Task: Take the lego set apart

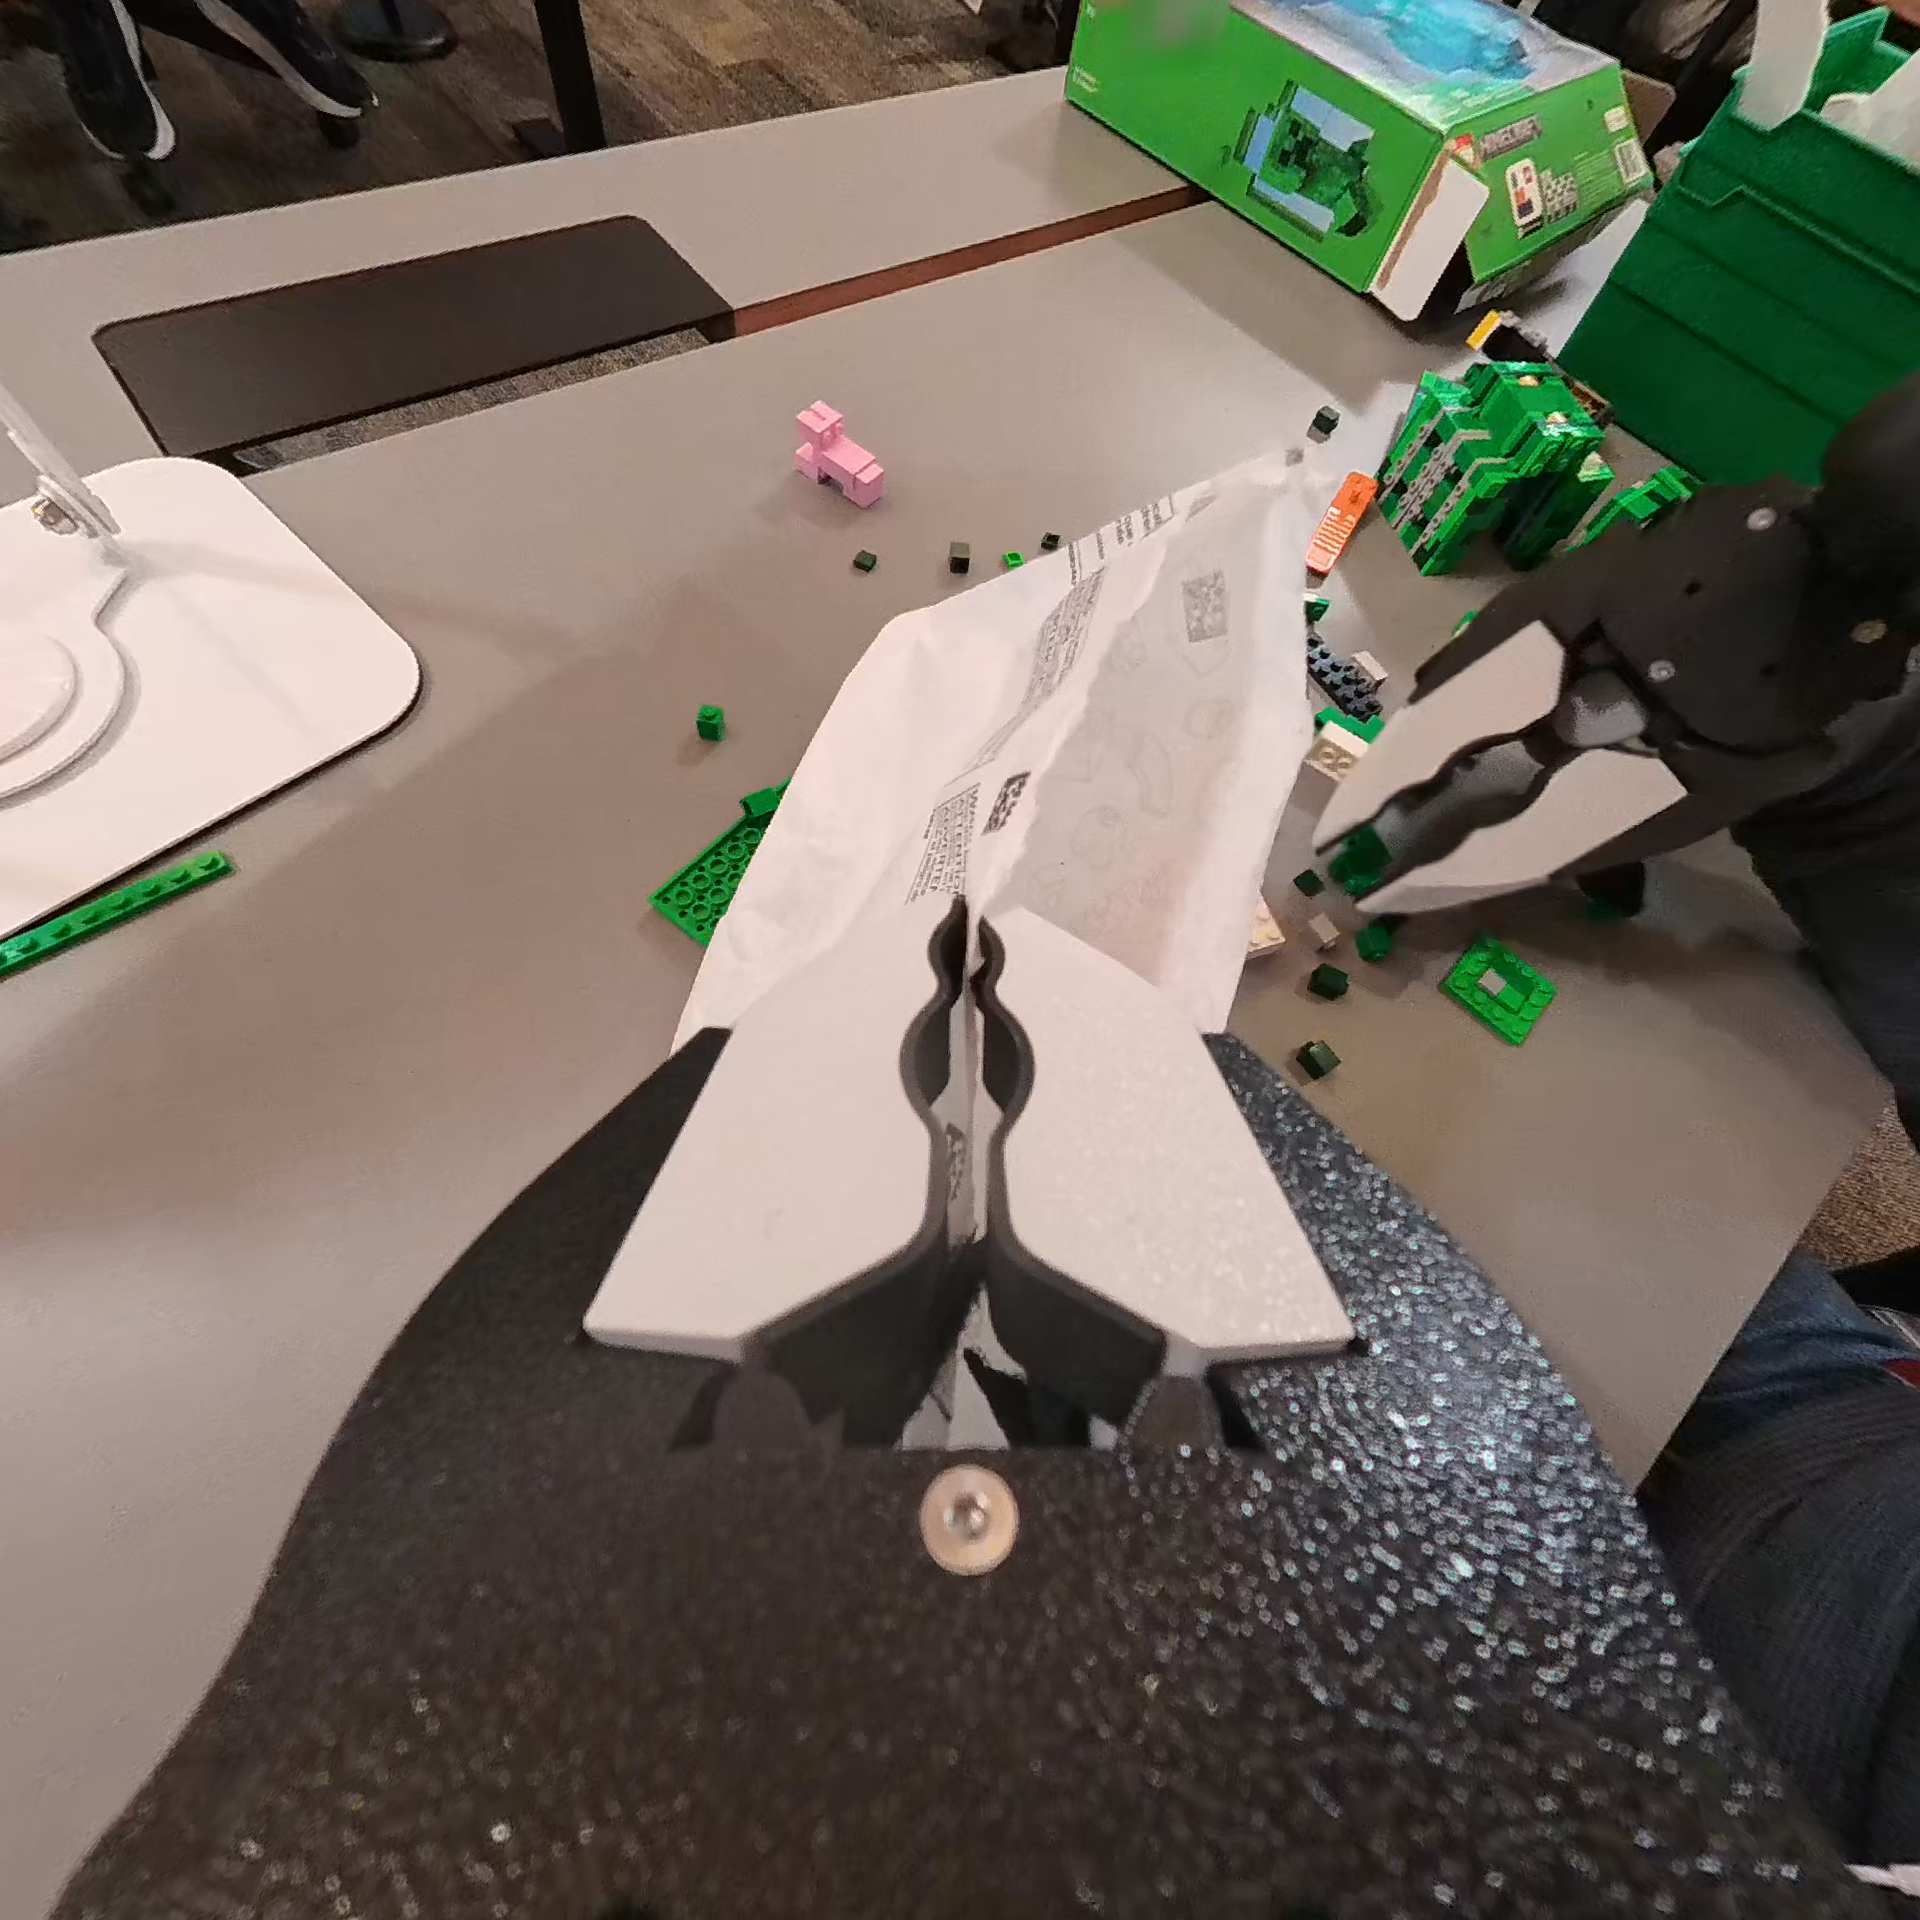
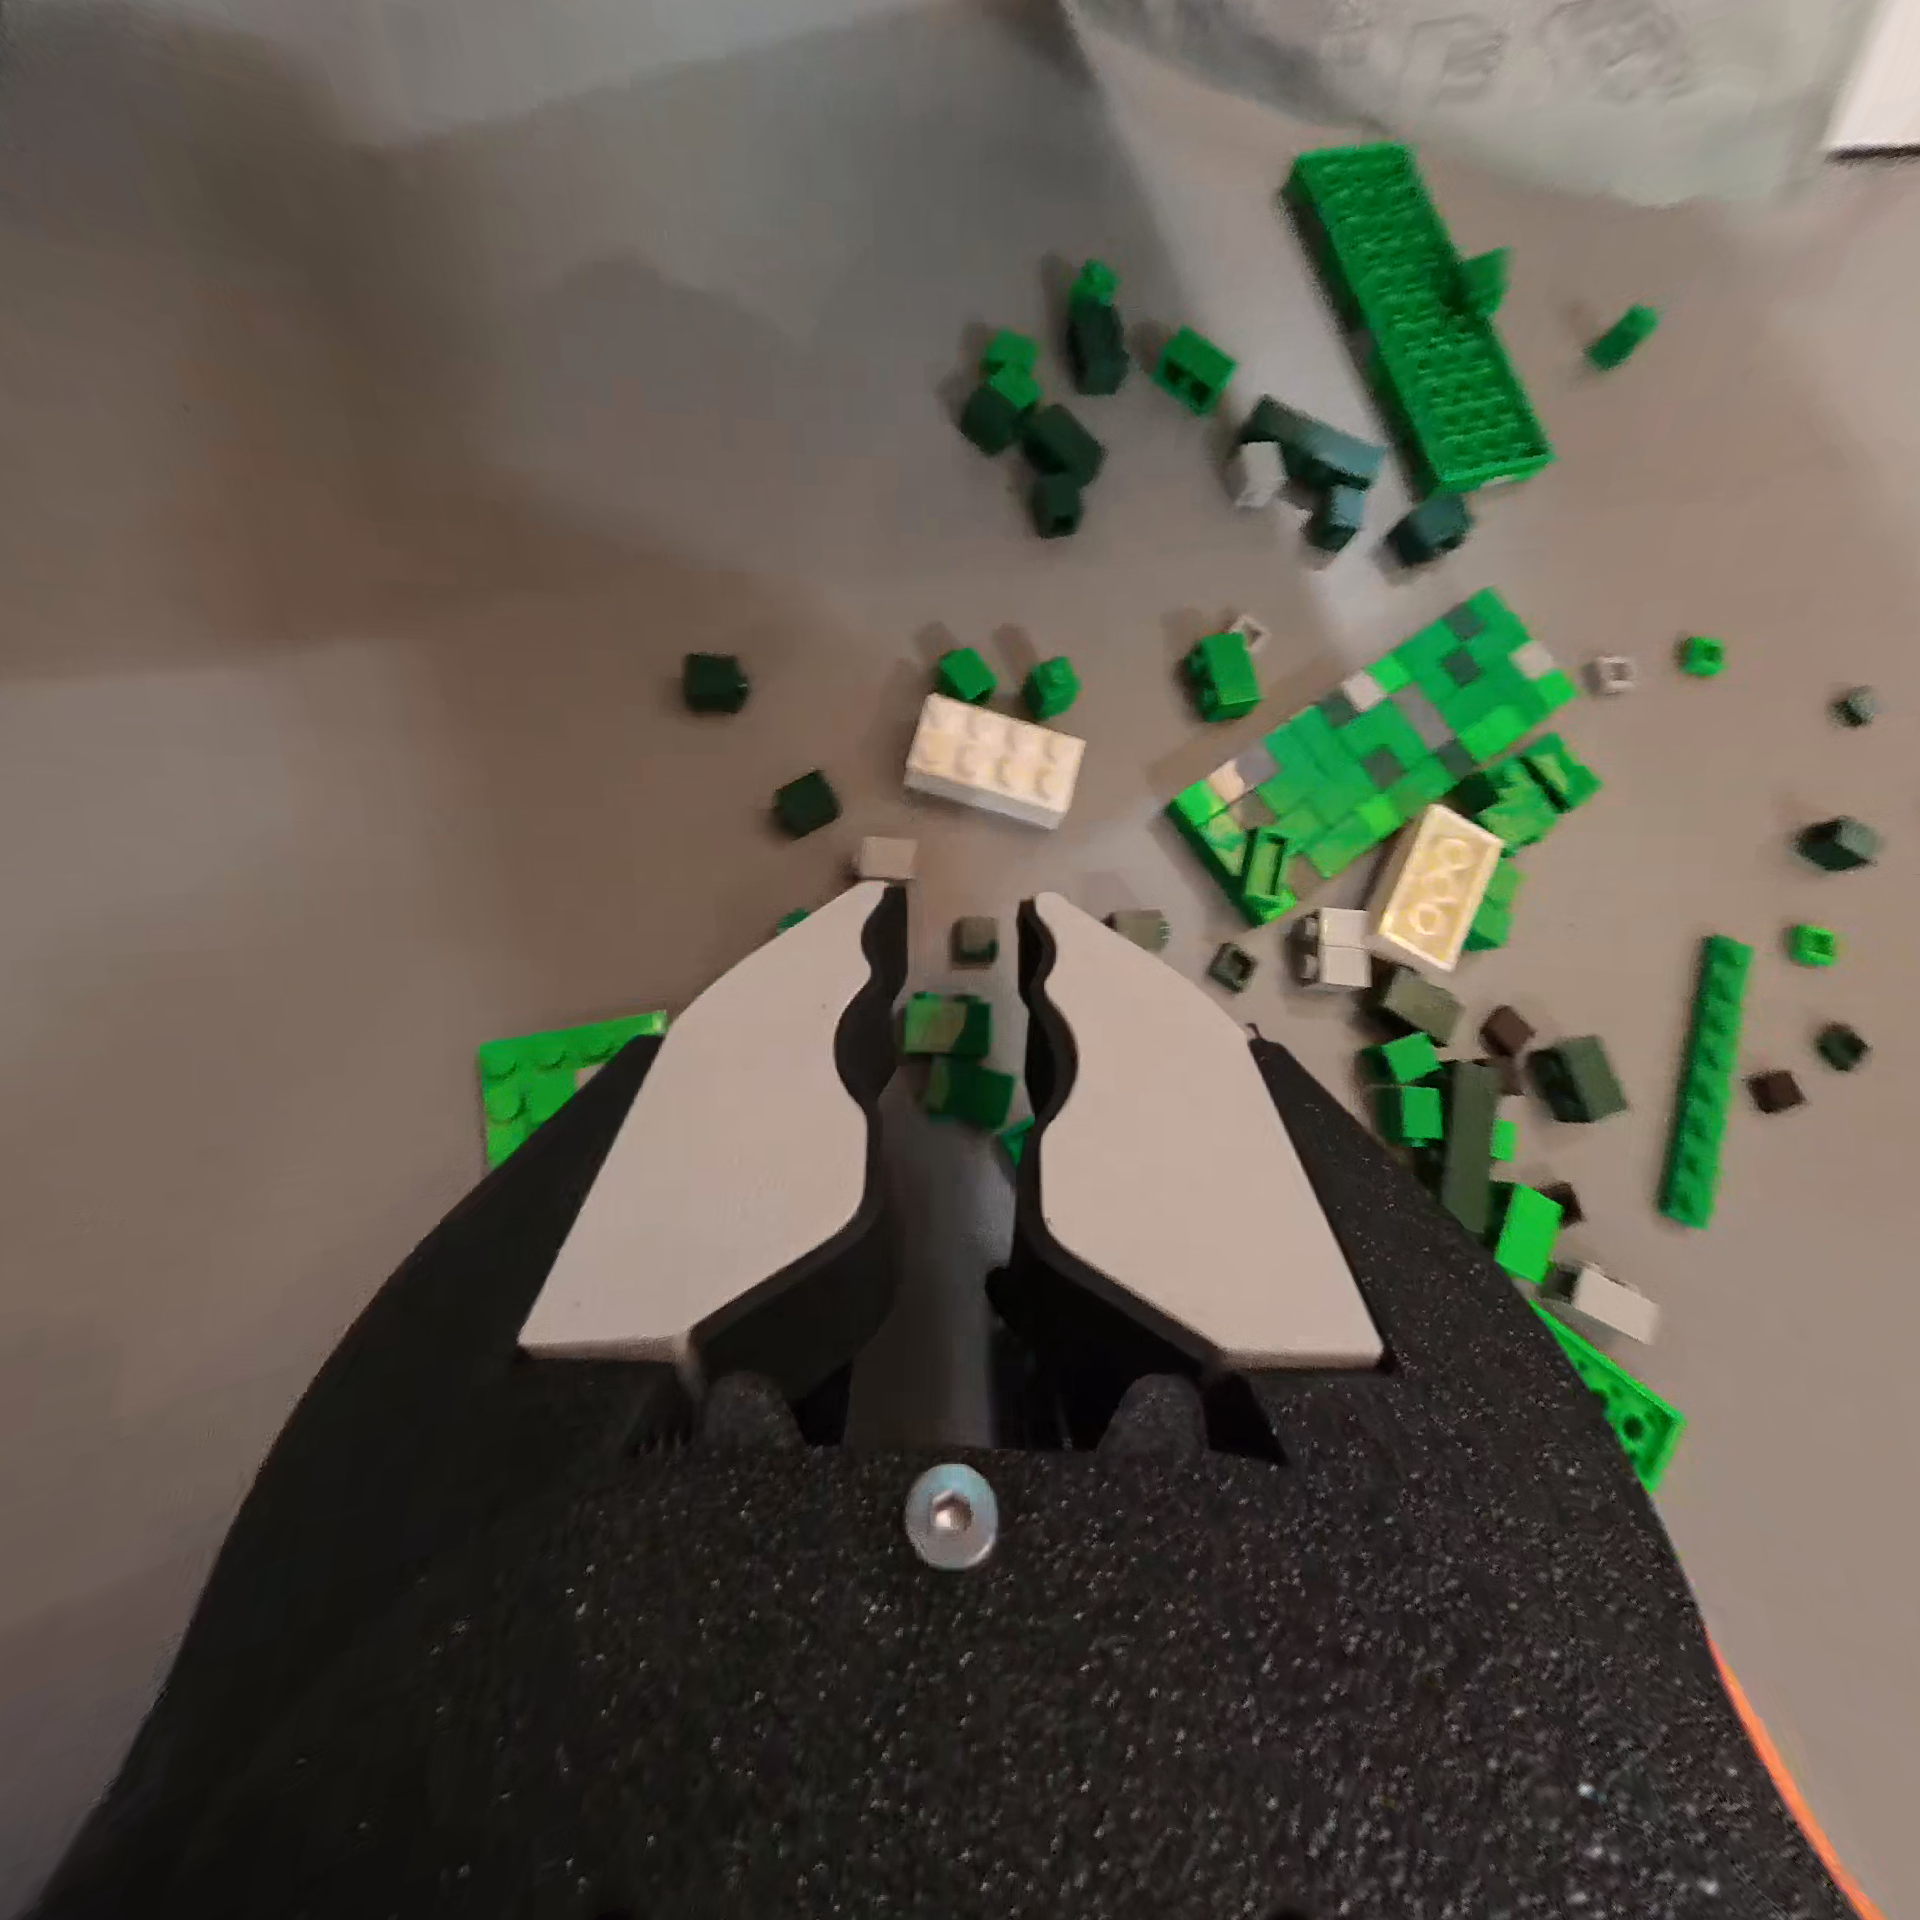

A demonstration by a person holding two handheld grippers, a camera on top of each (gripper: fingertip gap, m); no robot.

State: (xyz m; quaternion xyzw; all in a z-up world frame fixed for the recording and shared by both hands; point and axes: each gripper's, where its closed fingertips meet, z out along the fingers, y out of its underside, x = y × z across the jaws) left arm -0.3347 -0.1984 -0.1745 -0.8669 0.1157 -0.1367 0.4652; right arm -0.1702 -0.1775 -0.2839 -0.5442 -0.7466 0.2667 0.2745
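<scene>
My left gripper [image 1: 966,925] is shut on the lower edge of a white printed paper bag [image 1: 1039,727] and holds it up over the grey table [image 1: 468,1039]. My right gripper [image 1: 1351,873] hangs low over a scatter of loose bricks to the right of the bag. In the right wrist view it [image 2: 961,899] is open, with small green bricks [image 2: 951,1049] showing in the gap between its fingers; I cannot tell whether they touch. A white 2x4 brick [image 2: 992,758] and a green tiled panel [image 2: 1382,748] lie just ahead. A partly built green model [image 1: 1486,468] stands farther back.
A pink pig figure [image 1: 836,457], an orange brick separator [image 1: 1340,520], the green set box [image 1: 1351,135] and a green bin [image 1: 1766,291] are at the back. A white stand base [image 1: 156,644] and a long green plate [image 1: 104,914] lie left. A person's legs are at the table's right edge. Some 20 cm of space lies between my two pairs of fingers. Measured from the fingertips, the orange brick separator [image 1: 1340,520] is 20 cm or so from the right gripper and 35 cm from the left.
</scene>
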